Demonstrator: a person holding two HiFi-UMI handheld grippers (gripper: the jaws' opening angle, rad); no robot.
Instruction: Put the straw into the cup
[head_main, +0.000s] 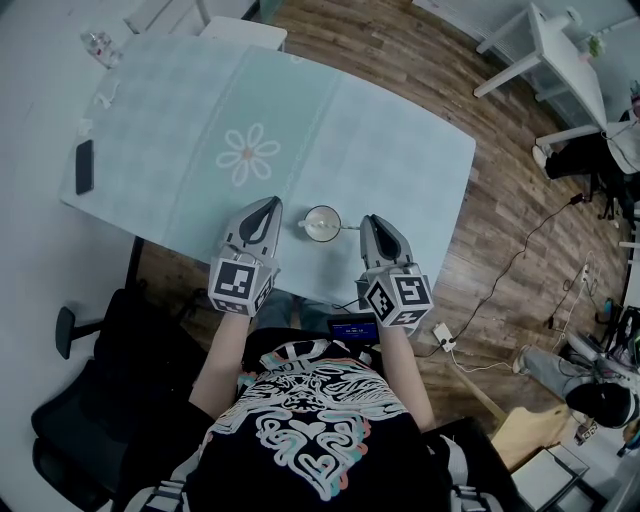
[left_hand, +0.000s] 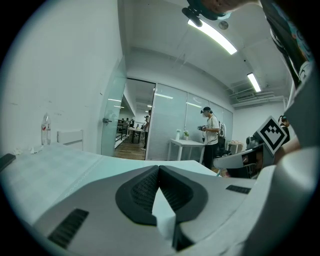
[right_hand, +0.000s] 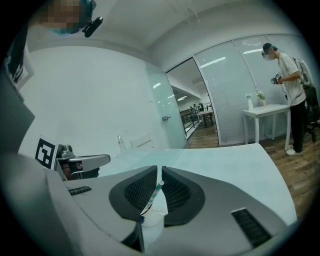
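Your right gripper (head_main: 371, 221) sits right of centre in the head view, low on the table (head_main: 420, 150). In the right gripper view its jaws are narrowed to a slit and clamp the striped straw (right_hand: 154, 197), which runs at a slant between the ribbed pads with its open end just below the tips. In the head view the straw (head_main: 347, 228) shows as a thin line from those tips to the right rim of the white cup (head_main: 322, 223); whether its far end is inside the cup cannot be determined. The cup stands upright at frame centre, near the table's lower edge, between your two grippers. Your left gripper (head_main: 269, 204) lies just left of the cup. In the left gripper view its tips meet and nothing sits between the pads (only the pale table surface shows through the gap behind them). A dark phone (head_main: 84, 166) lies at the upper left of the head view, well apart from the cup.
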